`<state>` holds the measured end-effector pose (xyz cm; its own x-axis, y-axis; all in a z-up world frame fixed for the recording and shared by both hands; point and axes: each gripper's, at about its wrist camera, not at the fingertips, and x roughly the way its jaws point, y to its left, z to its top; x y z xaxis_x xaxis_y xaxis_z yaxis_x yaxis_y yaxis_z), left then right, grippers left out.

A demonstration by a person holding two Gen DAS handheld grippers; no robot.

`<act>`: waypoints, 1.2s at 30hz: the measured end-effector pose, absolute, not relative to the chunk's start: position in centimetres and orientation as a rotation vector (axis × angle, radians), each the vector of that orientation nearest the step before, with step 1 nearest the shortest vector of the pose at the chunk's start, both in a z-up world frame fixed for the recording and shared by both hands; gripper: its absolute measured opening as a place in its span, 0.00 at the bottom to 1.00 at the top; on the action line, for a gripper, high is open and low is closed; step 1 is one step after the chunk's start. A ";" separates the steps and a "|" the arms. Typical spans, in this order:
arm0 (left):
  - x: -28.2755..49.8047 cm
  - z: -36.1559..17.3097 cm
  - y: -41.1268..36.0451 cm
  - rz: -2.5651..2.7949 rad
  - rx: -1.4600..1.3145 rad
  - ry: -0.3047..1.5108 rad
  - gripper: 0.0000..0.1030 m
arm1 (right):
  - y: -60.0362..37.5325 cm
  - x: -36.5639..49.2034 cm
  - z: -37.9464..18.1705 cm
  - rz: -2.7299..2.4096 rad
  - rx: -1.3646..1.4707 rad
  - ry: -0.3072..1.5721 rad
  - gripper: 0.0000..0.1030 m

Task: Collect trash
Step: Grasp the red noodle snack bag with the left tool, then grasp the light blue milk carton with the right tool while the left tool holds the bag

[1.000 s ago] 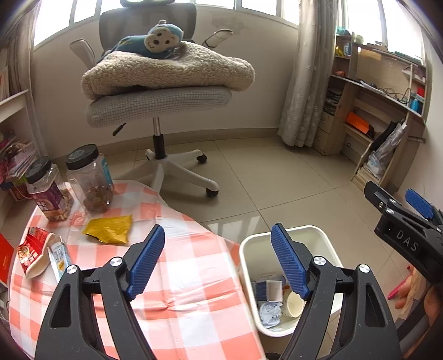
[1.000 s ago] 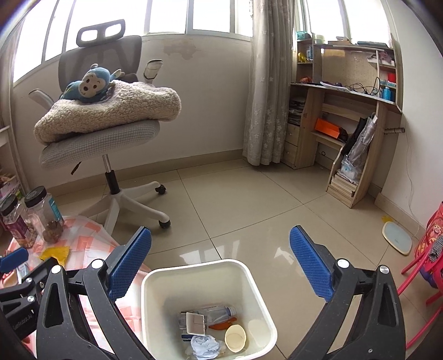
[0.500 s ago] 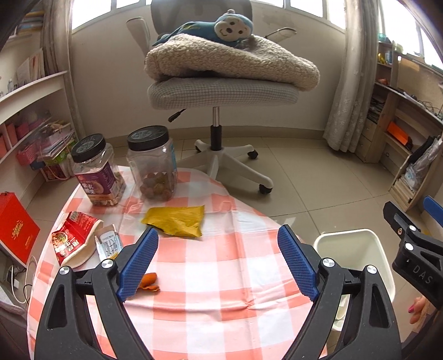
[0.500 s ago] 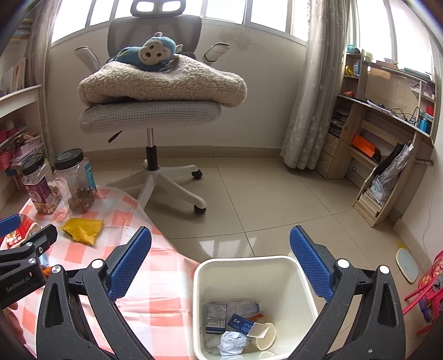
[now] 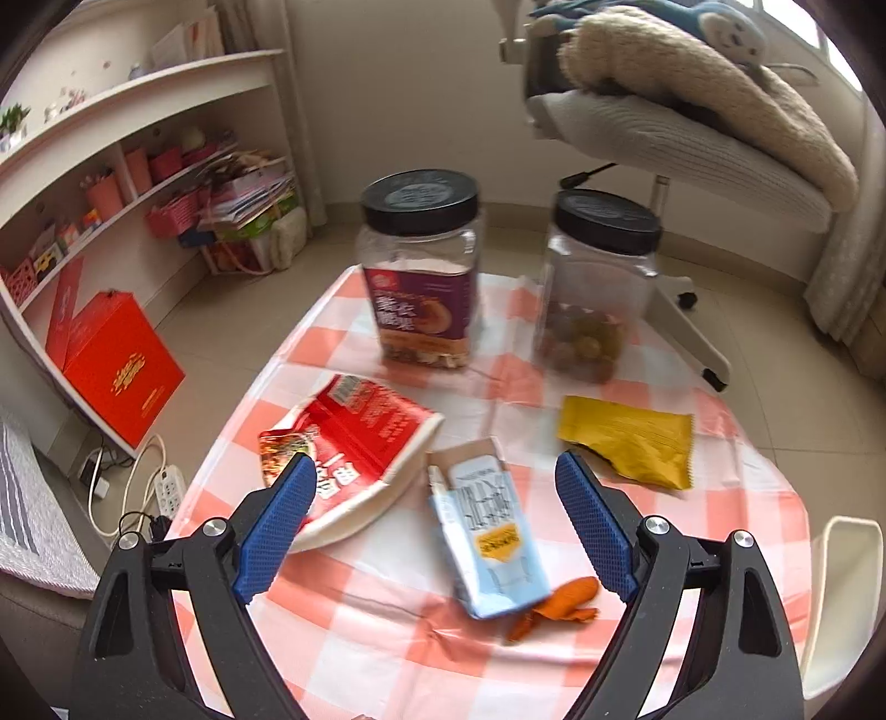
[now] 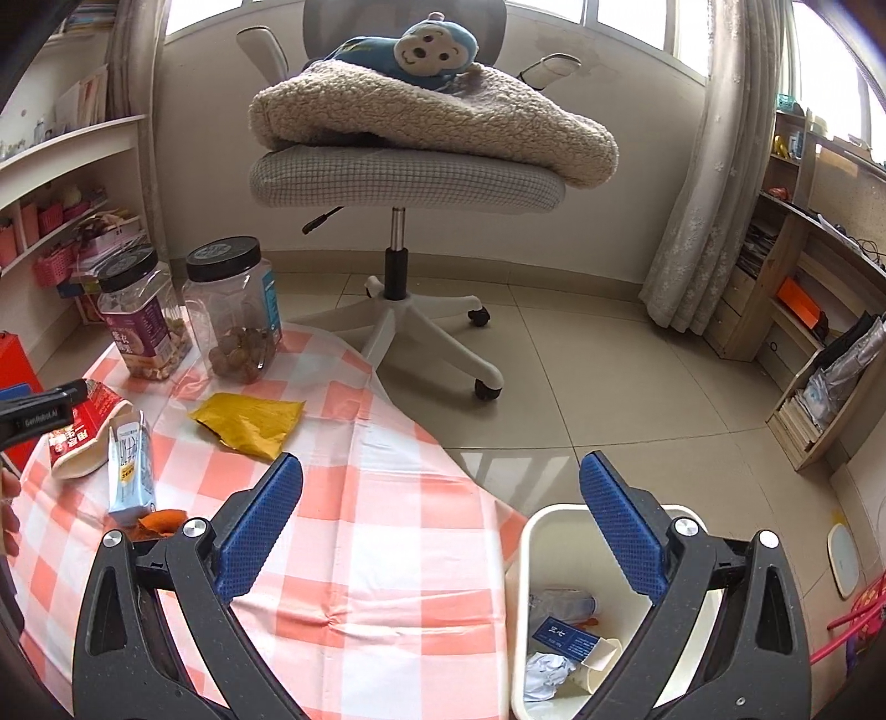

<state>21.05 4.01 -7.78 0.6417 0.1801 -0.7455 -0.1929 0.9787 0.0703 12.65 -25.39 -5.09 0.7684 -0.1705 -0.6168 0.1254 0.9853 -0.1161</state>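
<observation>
left wrist view: the left gripper (image 5: pixel 434 515) has just been opening and stands wide, empty, above the light blue carton (image 5: pixel 487 545) on the checked cloth (image 5: pixel 387 626); red packet (image 5: pixel 346 443) left of the carton, yellow wrapper (image 5: pixel 628 440) right, orange scrap (image 5: pixel 559 603) touching its near end.

right wrist view: the right gripper (image 6: pixel 440 523) gapes wide, empty, over the cloth's edge; the white bin (image 6: pixel 529 537), holding trash, sits right of the cloth.

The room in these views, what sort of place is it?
Most likely a home study or sunroom: an office chair carrying a blanket and a plush monkey, a wooden desk with shelves, and a low table with a checked cloth beside a white bin.
</observation>
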 end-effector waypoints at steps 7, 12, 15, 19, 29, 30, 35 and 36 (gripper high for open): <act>23.6 -11.8 13.5 0.352 -0.248 0.975 0.83 | -22.3 14.3 -6.5 -0.106 -0.092 0.713 0.93; 24.9 -16.8 17.7 0.212 -0.614 1.124 0.82 | -20.1 15.4 -7.6 -0.018 -0.072 0.745 0.93; 25.0 -18.9 18.9 0.178 -0.758 1.166 0.62 | -18.4 16.5 -8.7 0.087 -0.038 0.784 0.93; 24.7 -19.2 19.5 0.096 -0.899 1.142 0.37 | -15.5 18.0 -10.4 0.211 0.002 0.857 0.93; 23.4 -12.5 19.9 0.125 -0.667 1.015 0.26 | -5.1 23.5 -13.7 0.465 -0.006 1.021 0.93; 23.0 -11.5 20.1 0.140 -0.634 0.989 0.26 | -4.0 23.8 -14.0 0.473 -0.025 1.035 0.93; 21.7 -8.9 21.4 0.187 -0.575 0.921 0.26 | 0.5 25.4 -16.3 0.461 -0.094 1.116 0.93; 21.4 -8.5 21.6 0.192 -0.568 0.912 0.27 | 1.0 25.8 -16.8 0.449 -0.090 1.135 0.93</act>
